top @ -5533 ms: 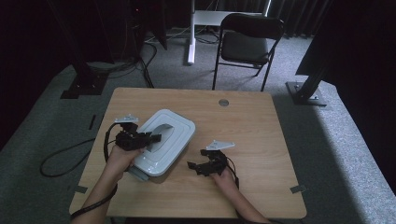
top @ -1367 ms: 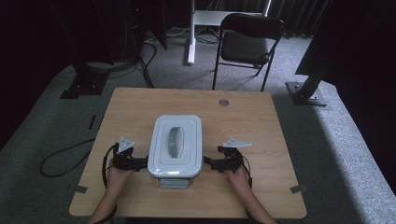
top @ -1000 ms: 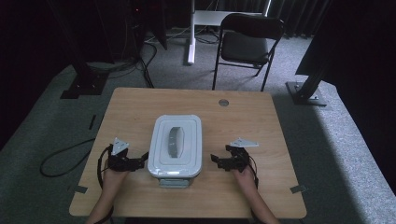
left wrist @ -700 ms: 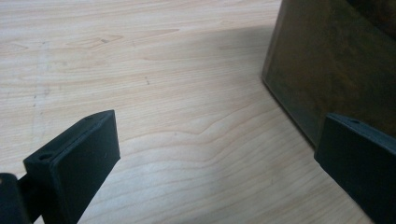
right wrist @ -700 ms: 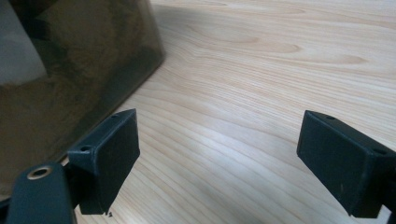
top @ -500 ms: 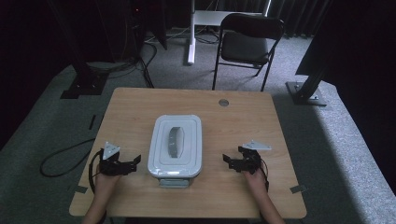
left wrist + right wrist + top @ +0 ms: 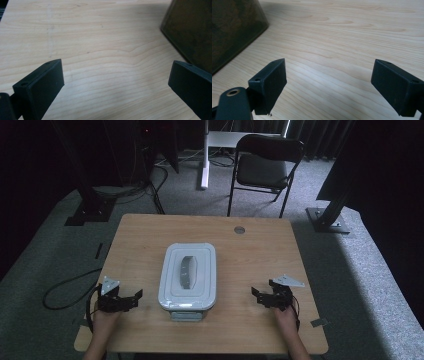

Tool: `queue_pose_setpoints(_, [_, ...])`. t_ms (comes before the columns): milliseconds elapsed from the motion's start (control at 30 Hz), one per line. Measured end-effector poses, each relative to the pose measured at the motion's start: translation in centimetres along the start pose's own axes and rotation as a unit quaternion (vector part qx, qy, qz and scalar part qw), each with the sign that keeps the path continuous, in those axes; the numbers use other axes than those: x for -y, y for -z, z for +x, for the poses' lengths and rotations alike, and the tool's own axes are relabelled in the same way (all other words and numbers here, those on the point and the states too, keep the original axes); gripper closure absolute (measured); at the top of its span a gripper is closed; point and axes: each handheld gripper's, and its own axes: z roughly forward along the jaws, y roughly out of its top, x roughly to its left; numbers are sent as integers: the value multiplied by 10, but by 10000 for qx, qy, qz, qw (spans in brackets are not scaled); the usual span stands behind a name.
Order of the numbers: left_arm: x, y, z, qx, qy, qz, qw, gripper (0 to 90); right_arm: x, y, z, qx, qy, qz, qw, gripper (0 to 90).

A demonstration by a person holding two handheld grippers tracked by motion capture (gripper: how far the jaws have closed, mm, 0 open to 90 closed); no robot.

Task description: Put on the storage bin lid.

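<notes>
A white lidded box (image 7: 188, 276) with a grey handle on top sits at the middle of the wooden table (image 7: 250, 245). My left gripper (image 7: 136, 298) rests low on the table to the left of the box, open, jaws pointing toward it with nothing between them. My right gripper (image 7: 256, 295) rests to the right of the box, open too and holding nothing. In the left gripper view the box's dark side (image 7: 192, 27) shows at the upper right beyond the gripper (image 7: 116, 82). In the right gripper view the box wall (image 7: 234, 27) shows at the upper left of the gripper (image 7: 329, 85).
A small round hole (image 7: 239, 229) marks the table near its far edge. A black folding chair (image 7: 265, 167) stands behind the table, a white post (image 7: 204, 155) beside it. Dark stand bases (image 7: 327, 220) and a cable (image 7: 70, 287) lie on the grey carpet.
Both grippers have let go of the box and drawn outward toward the table's side edges. The box, earlier skewed, now lies straight at the middle.
</notes>
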Motion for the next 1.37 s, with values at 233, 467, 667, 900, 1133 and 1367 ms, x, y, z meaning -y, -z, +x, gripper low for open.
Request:
queue_pose_setpoints(233, [9, 7, 11, -214, 75, 79, 9997, 9, 8, 14, -9, 261, -32, -22, 9997, 120])
queue_pose_setpoints(467, [17, 15, 23, -417, 230, 161, 9987, 9, 18, 26, -22, 453, -178, -20, 9988, 120])
queue_pose_setpoints(667, [25, 18, 28, -605, 353, 190, 9974, 9, 27, 35, -31, 565, -317, 6, 9979, 120])
queue_pose_setpoints(900, [31, 28, 32, -997, 575, 38, 9933, 10, 40, 52, -40, 837, -396, -45, 9957, 120])
queue_pose_setpoints(1133, [36, 37, 34, -1295, 737, -243, 9885, 10, 49, 66, -47, 1053, -534, -157, 9929, 120])
queue_pose_setpoints(1367, [39, 40, 35, -1397, 807, -234, 9866, 10, 54, 71, -50, 1115, -591, -185, 9918, 120])
